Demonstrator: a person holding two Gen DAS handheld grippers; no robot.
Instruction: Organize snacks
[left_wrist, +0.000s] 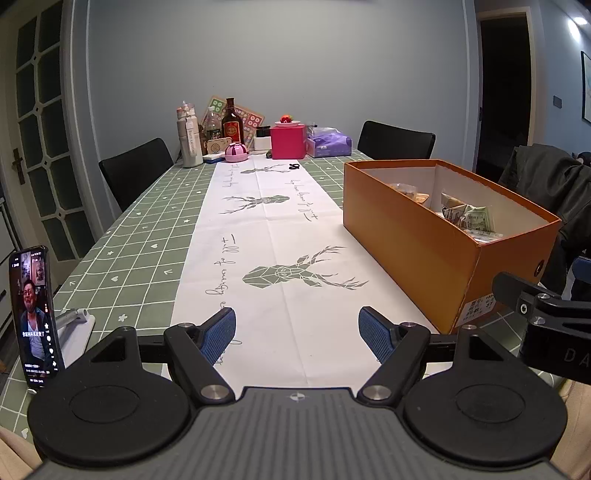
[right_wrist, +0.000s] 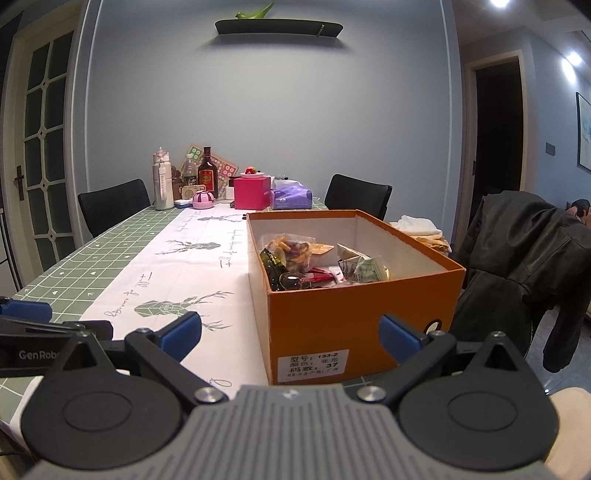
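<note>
Orange cardboard formed the open box (right_wrist: 351, 310) that stood on the tabletop (left_wrist: 122, 236), at its right side, partly on the white runner (left_wrist: 273, 229) printed with grey deer heads. Inside the box the snacks (right_wrist: 295, 254) were gathered: a clear bag of yellowish crisps at the far left, a dark green packet against the near left wall, small red sachets in the middle and a crumpled greenish-white wrapper (right_wrist: 364, 271) to the right. A white label with printed characters was stuck on the near end wall of the box.

The left tongs (left_wrist: 297, 334) were held low over the runner, just beside the near left corner of the box. Their blue pads (left_wrist: 219, 334) were spread wide apart, with nothing between them. The right tongs (right_wrist: 291, 332) were pointed at the near end of the box; they too were spread wide, and only the box wall was seen beyond the gap, with no pad pressed on anything.

A phone (left_wrist: 35, 317) with a lit screen was propped upright on a stand at the near left edge of the tabletop. At the far end a cluster was seen: a pale tall bottle (left_wrist: 190, 136), a dark bottle with a red label (left_wrist: 232, 123), a pink box (left_wrist: 288, 142) and a purple tissue pack (left_wrist: 328, 144). Black chairs (left_wrist: 135, 171) stood on both sides, and a dark jacket (right_wrist: 524, 258) was draped over the chair at the right.
</note>
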